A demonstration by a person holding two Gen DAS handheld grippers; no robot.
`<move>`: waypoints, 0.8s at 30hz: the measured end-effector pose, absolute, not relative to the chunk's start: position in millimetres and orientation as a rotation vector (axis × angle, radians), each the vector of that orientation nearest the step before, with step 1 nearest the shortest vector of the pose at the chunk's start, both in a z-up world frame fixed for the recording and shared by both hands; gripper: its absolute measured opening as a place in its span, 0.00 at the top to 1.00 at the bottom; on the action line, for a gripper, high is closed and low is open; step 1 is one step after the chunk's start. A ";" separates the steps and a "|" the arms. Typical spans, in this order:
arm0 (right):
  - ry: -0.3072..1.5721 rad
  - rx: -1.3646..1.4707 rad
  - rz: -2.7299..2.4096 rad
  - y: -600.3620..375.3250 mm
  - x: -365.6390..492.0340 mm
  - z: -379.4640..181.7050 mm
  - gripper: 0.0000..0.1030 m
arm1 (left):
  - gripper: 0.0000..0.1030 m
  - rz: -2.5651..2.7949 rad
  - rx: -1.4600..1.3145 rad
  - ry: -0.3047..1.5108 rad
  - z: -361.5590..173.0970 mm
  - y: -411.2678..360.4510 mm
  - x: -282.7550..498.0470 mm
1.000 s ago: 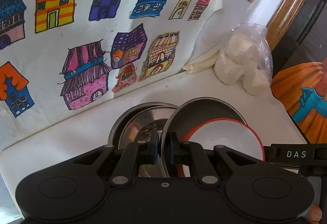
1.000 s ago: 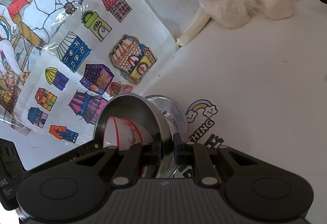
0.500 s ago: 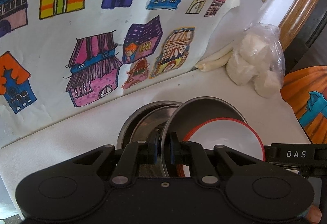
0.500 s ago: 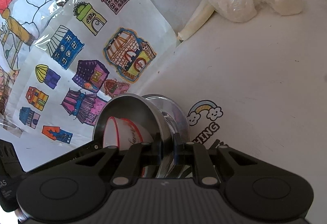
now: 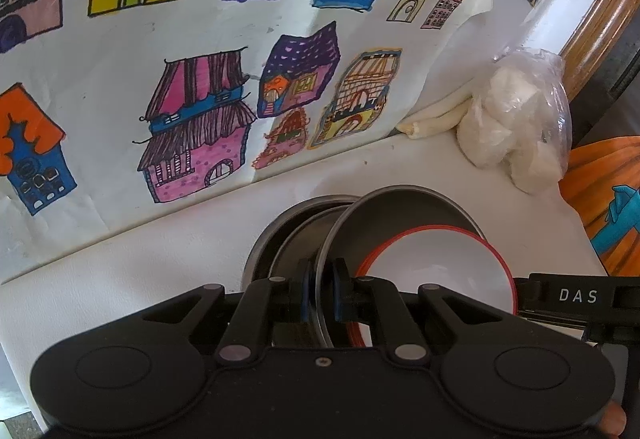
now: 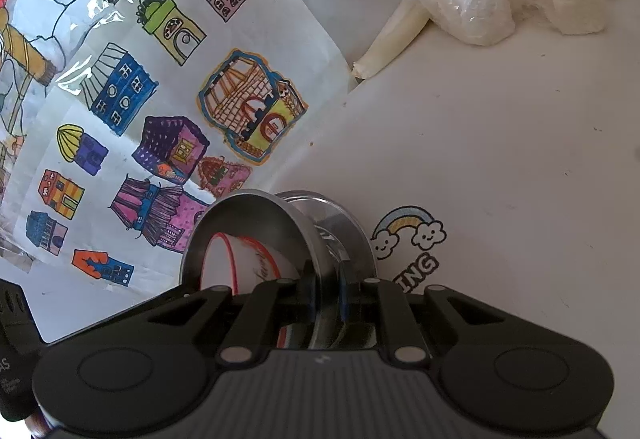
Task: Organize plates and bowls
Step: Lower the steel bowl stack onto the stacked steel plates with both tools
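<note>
My left gripper (image 5: 320, 293) is shut on the rim of a steel bowl (image 5: 400, 211). A white bowl with a red rim (image 5: 436, 267) sits inside it. Behind it, another steel bowl (image 5: 280, 235) rests on the white table (image 5: 160, 263). My right gripper (image 6: 326, 293) is shut on the opposite rim of the same steel bowl (image 6: 248, 215), with the white red-rimmed bowl (image 6: 224, 259) inside. The other steel bowl (image 6: 344, 227) lies just to the right, under the held one.
A sheet of coloured house drawings (image 5: 200, 59) leans at the back. A clear bag of white lumps (image 5: 516, 119) and a pale stalk (image 5: 436, 119) lie at the back right. A rainbow sticker (image 6: 408, 231) marks the table.
Both grippers and the held bowl have shifted slightly closer to the drawings and the bag. The grips have not changed.
</note>
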State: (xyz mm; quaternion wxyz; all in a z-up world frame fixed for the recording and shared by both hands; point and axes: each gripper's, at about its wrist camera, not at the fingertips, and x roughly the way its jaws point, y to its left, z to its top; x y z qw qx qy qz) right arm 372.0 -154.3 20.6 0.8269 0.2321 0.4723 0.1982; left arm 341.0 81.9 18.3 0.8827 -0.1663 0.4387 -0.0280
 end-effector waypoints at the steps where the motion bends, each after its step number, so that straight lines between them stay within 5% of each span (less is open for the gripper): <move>1: 1.003 0.492 0.421 -153.8 372.5 20.6 0.86 | 0.91 -0.057 -0.347 0.913 18.3 82.0 341.2; 24: 0.981 0.480 0.416 -147.2 381.2 20.9 0.85 | 0.91 -0.041 -0.370 0.938 15.2 84.2 344.8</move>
